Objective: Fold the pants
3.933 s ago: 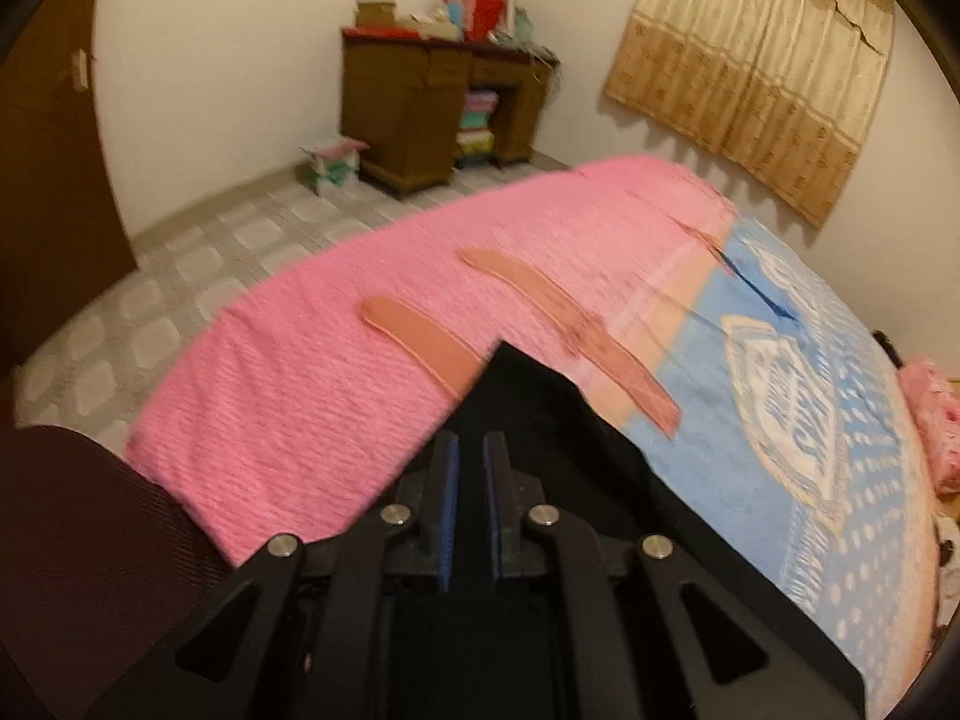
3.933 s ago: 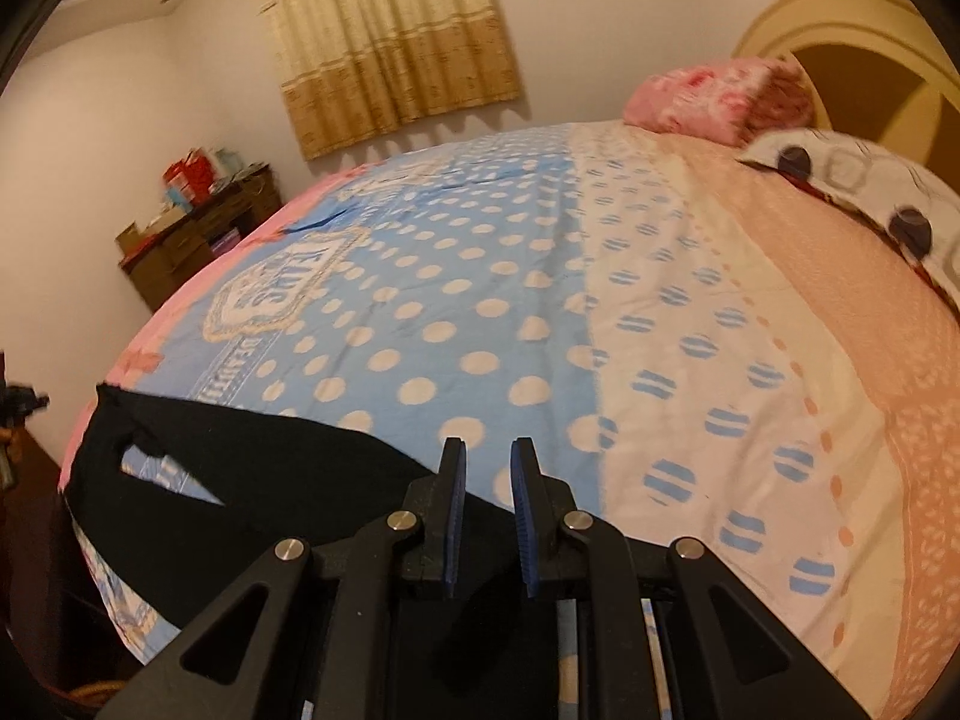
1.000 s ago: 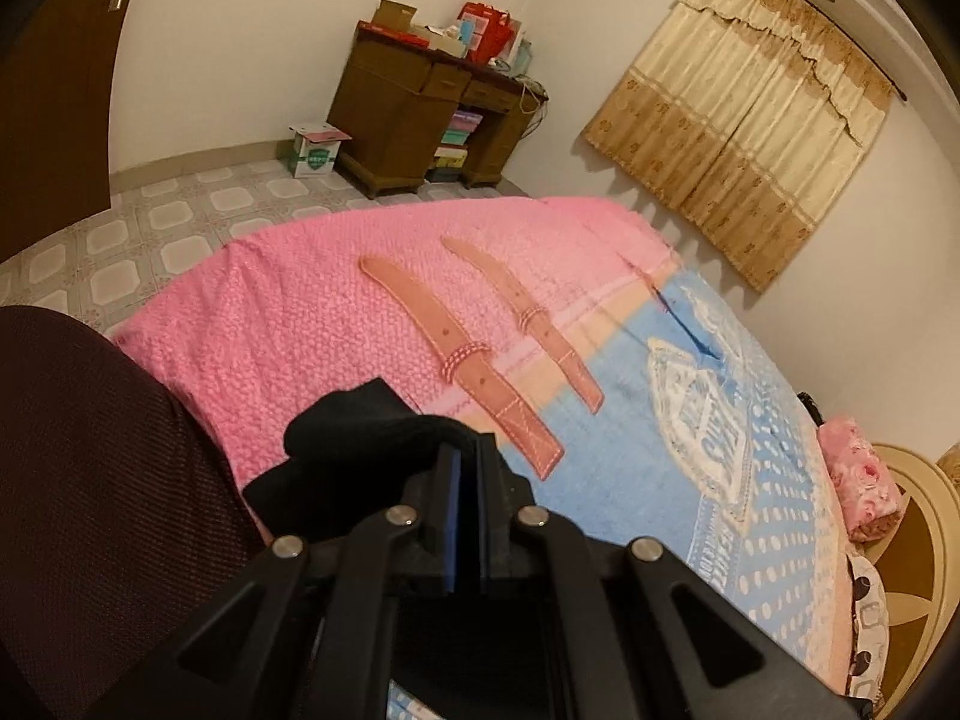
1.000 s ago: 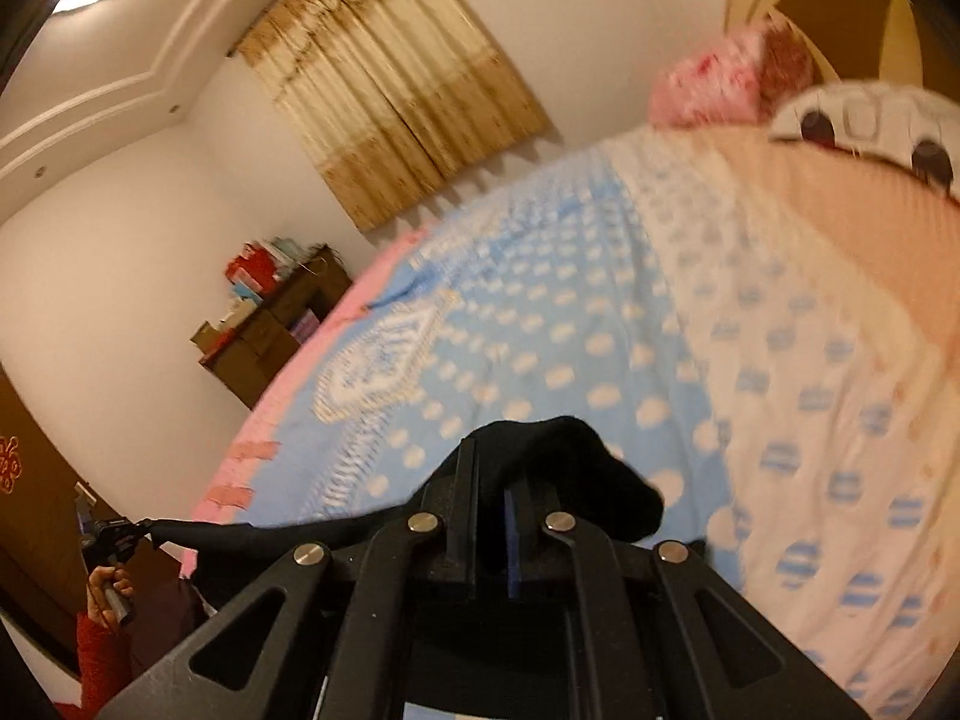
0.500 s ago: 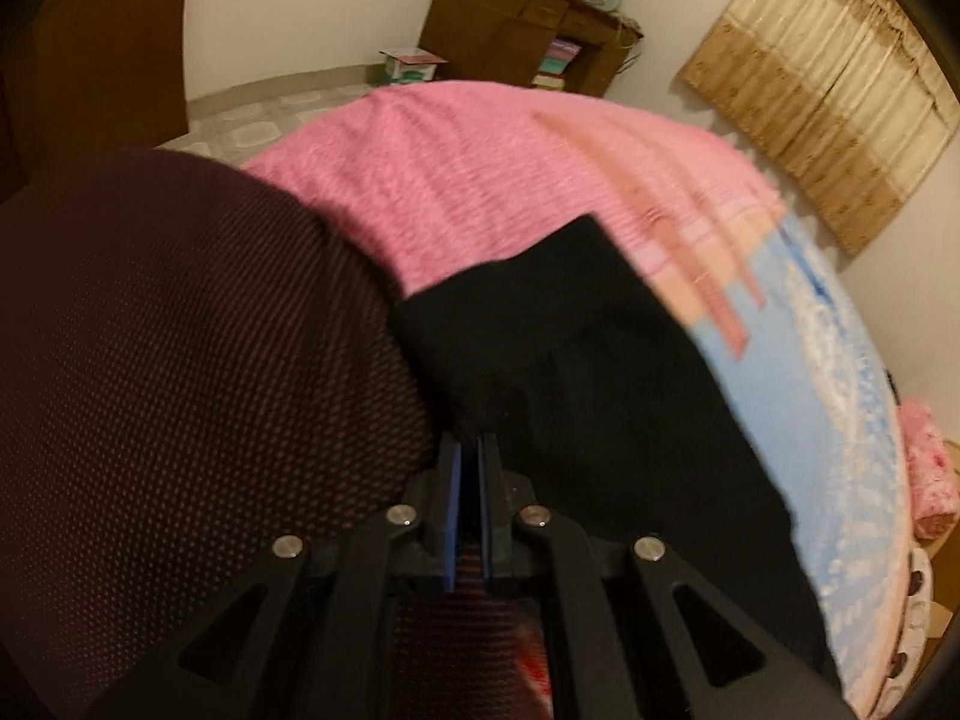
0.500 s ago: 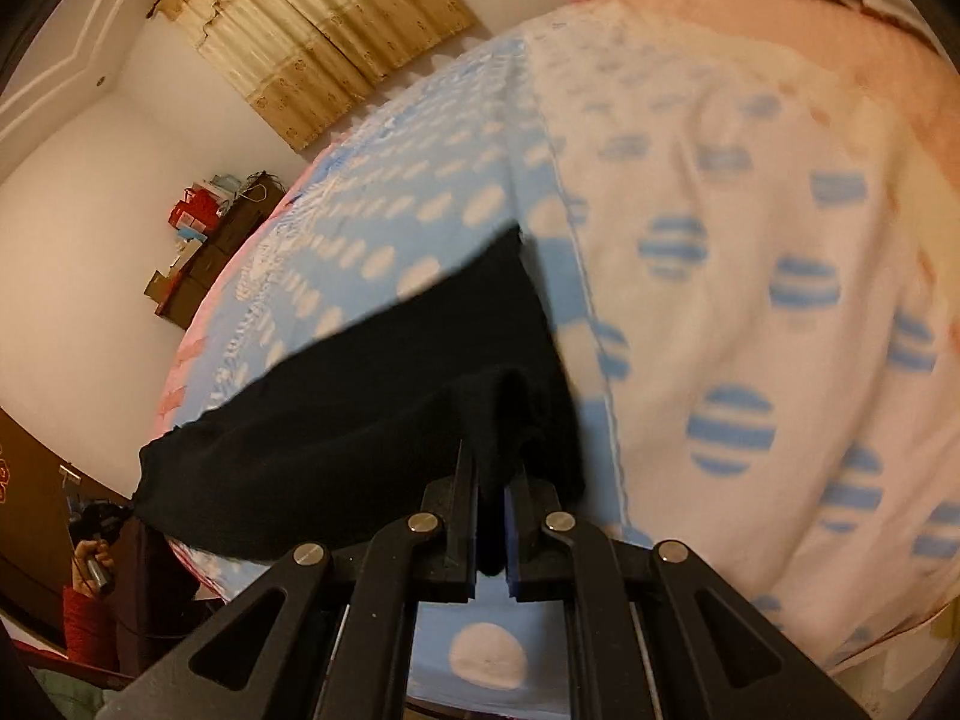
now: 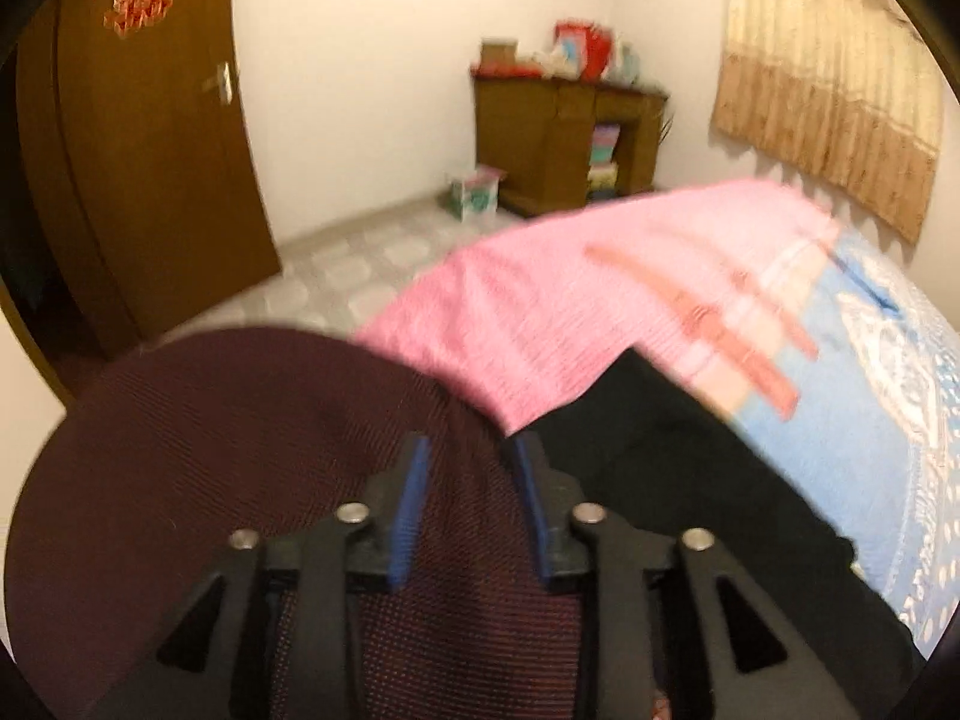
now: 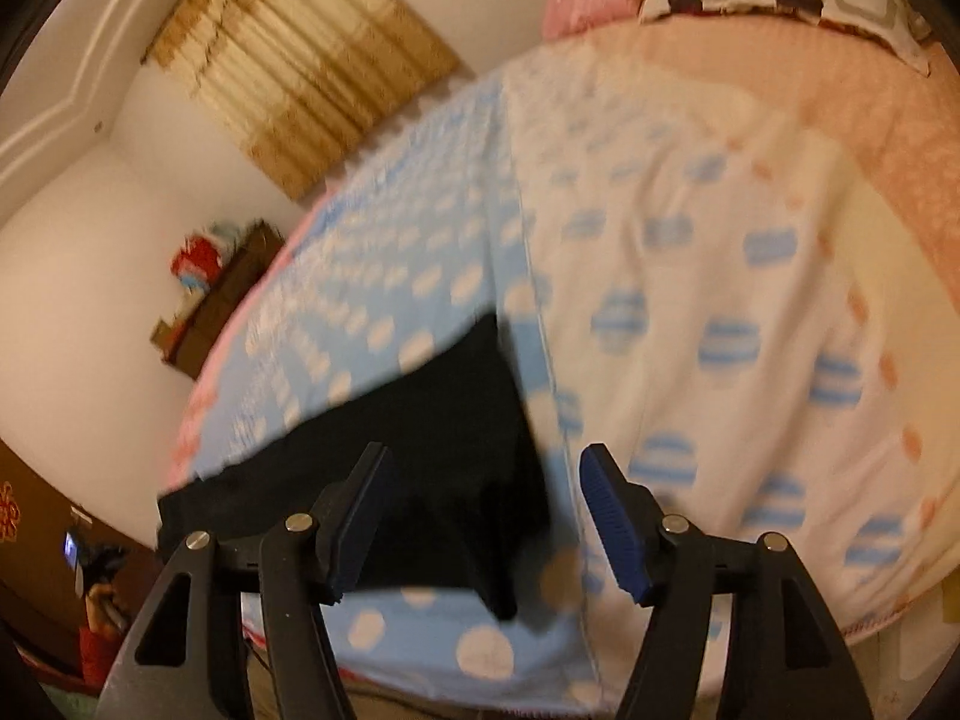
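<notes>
Warm, yellowish indoor light fills both views, fairly dim. Motion blur smears the bedspread (image 7: pixel 600 312) and its dots (image 8: pixel 732 342). The curtain (image 8: pixel 312 60) is soft too. Fisheye bending curves the door (image 7: pixel 150 150), and black vignette rings the corners. The pants (image 8: pixel 432 438) read as flat black, without detail.

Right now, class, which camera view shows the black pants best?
The right wrist view: the black pants lie flat on the bedspread with edges visible. The left wrist view shows only one blurred part beside the maroon fabric.

Left tongs (image 7: pixel 471 501) and right tongs (image 8: pixel 486 516) agape.
</notes>
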The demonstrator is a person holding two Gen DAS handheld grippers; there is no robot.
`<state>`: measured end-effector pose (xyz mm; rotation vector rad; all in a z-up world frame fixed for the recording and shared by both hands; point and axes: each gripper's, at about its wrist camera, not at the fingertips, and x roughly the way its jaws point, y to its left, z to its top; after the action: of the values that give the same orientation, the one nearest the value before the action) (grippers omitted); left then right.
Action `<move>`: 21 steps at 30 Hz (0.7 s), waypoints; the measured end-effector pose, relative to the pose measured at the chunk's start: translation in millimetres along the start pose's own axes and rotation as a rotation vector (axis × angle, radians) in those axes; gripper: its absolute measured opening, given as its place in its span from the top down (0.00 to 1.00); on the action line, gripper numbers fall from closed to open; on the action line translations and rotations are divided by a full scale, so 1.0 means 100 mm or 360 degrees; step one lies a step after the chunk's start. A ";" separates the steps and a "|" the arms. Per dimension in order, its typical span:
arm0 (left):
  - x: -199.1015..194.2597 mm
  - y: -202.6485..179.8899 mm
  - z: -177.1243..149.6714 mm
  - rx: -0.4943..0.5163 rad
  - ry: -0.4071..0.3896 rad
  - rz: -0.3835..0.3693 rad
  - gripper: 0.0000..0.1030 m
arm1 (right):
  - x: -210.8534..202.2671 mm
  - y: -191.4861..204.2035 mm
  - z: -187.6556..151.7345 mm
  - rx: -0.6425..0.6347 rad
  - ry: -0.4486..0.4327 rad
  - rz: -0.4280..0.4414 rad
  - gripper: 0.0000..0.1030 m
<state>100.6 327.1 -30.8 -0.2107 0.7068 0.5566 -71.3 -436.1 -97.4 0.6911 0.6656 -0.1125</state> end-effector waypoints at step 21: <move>-0.70 -1.95 -0.64 0.0509 0.0112 -0.0754 0.49 | 0.71 0.61 -0.25 -0.1115 0.0257 -0.0303 0.60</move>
<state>129.2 112.1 -32.3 -0.0927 0.7723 -0.0185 -10.0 -365.5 -120.8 -0.0392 0.8611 0.0062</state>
